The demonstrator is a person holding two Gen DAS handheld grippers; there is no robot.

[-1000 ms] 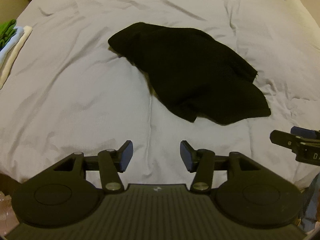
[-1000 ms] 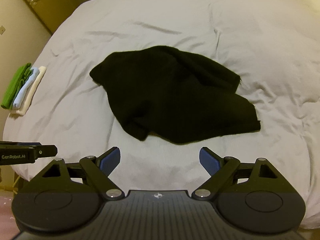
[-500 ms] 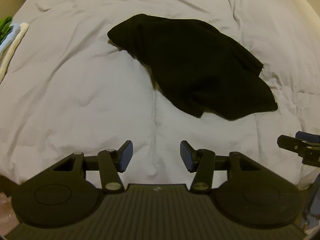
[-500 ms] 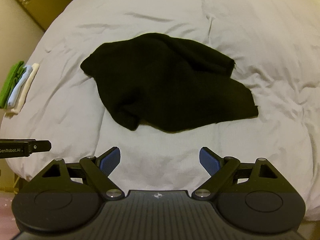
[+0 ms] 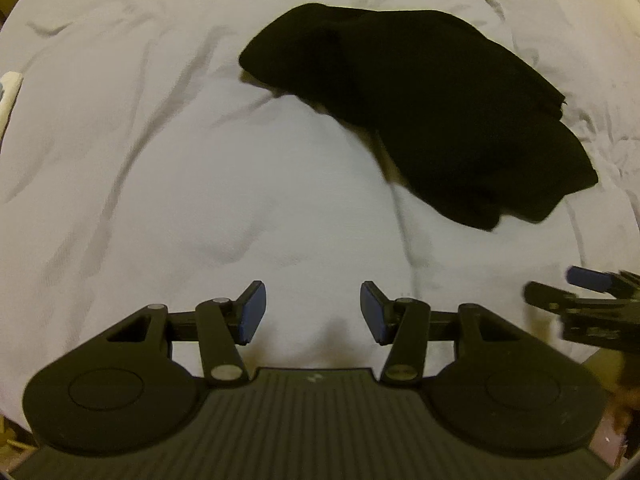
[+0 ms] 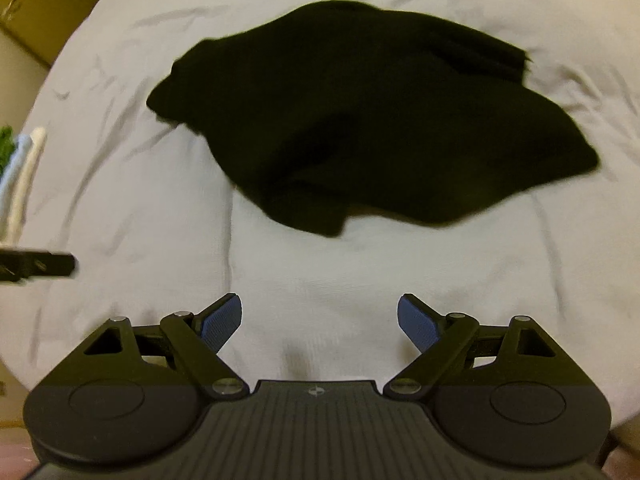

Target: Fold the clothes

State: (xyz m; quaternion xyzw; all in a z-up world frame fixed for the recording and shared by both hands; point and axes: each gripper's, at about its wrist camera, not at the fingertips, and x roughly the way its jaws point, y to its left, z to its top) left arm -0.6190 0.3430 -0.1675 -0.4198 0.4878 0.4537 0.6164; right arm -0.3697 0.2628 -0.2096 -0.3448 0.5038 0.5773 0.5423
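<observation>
A crumpled black garment point(image 5: 420, 108) point(image 6: 360, 132) lies in a heap on the white duvet point(image 5: 160, 168) point(image 6: 360, 280). My left gripper point(image 5: 313, 312) hovers open over the bare duvet, short of the garment and to its left, nothing between its blue pads. My right gripper point(image 6: 320, 324) is open wide, just short of the garment's near edge, also empty. The right gripper's tip point(image 5: 584, 300) shows at the right of the left wrist view. The left gripper's body point(image 6: 36, 266) pokes in at the left of the right wrist view.
A stack of folded clothes, white, pale blue and green point(image 6: 20, 168), sits at the bed's left edge; its white edge point(image 5: 8, 88) shows in the left wrist view. A tan wall and door point(image 6: 36, 8) stand beyond the bed's left side.
Both grippers have moved forward toward the black garment, which now looms larger in both views. Jaws stay open. The garment has not shifted.
</observation>
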